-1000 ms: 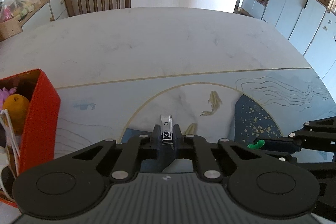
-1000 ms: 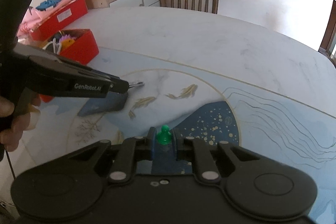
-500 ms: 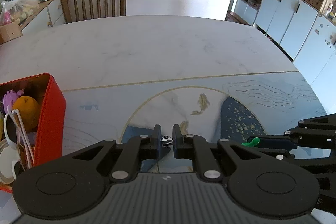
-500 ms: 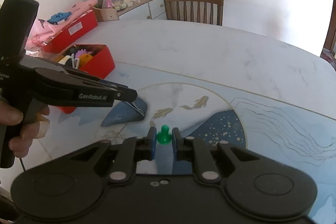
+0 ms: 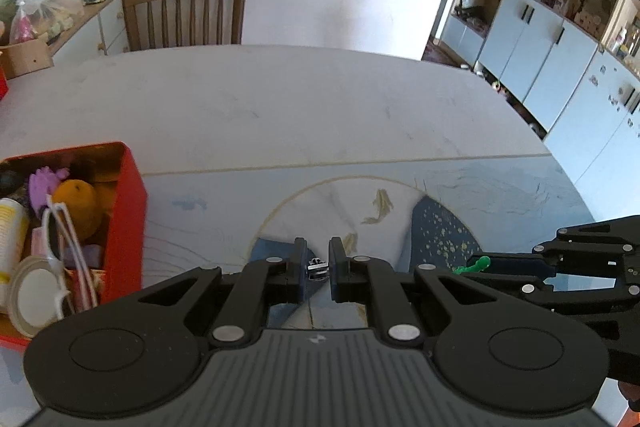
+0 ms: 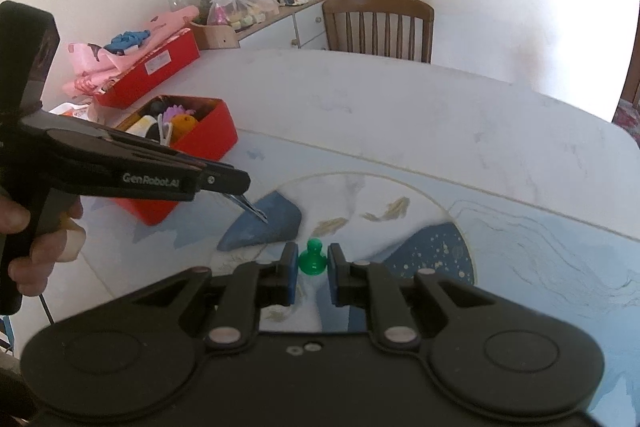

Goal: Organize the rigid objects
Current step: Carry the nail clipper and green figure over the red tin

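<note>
My left gripper [image 5: 318,259] is shut on a metal nail clipper [image 5: 317,267] and holds it above the table; from the right wrist view the clipper [image 6: 251,207] hangs down from the left gripper [image 6: 240,183]. My right gripper [image 6: 313,261] is shut on a green pawn-shaped piece [image 6: 312,259], which also shows in the left wrist view [image 5: 474,264] at the right gripper's tip. A red box [image 5: 124,211] with toys, an orange ball and a cup stands at the left; it also shows in the right wrist view [image 6: 208,139].
The white table [image 5: 300,107] has a blue mat with fish drawings [image 5: 380,207] near me. A wooden chair [image 5: 184,11] stands at the far edge. A second red box with pink cloth [image 6: 148,67] lies far left. Cabinets [image 5: 560,47] stand at the right.
Both grippers have risen from the table with their objects. The nail clipper now hangs tilted down in the left gripper. The red box has come closer.
</note>
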`<state>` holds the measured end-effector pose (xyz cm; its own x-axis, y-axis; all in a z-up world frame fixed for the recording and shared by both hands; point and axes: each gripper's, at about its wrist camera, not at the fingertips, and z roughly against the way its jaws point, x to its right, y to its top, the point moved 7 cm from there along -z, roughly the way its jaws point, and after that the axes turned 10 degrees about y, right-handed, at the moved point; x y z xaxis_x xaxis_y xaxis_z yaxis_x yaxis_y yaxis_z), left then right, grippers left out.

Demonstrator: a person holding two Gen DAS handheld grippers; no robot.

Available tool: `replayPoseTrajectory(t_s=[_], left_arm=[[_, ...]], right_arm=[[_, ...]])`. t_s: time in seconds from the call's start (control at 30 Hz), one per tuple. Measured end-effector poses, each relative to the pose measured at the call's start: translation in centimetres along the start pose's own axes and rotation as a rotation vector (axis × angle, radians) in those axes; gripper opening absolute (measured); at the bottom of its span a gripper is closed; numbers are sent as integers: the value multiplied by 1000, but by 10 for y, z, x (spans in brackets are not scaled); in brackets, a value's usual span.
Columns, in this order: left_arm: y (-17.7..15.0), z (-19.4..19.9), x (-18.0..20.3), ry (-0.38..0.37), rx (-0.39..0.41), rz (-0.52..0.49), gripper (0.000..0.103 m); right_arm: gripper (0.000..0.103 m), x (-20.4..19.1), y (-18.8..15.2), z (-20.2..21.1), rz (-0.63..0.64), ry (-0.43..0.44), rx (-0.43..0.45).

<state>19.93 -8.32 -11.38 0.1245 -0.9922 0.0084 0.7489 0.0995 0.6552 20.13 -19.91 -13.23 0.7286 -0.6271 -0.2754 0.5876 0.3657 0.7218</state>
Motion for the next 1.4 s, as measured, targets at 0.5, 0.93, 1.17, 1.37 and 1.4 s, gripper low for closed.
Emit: replayPoseTrajectory(t_s=[0.5, 0.93, 1.17, 1.37, 1.4], left_arm=[[32, 35, -58, 26, 92, 57, 11], [43, 60, -141, 58, 137, 116, 11], [45, 62, -191, 77, 137, 151, 11], [40, 49, -227, 91, 116, 169, 11], [39, 44, -233, 91, 109, 175, 11]], right_arm=[[14, -51, 48, -16, 106, 38, 17], [14, -112, 93, -59, 156, 103, 10], [14, -140, 108, -92, 170, 102, -8], [14, -147, 113, -129, 171, 67, -45], [14, -148, 112, -137, 177, 59, -53]])
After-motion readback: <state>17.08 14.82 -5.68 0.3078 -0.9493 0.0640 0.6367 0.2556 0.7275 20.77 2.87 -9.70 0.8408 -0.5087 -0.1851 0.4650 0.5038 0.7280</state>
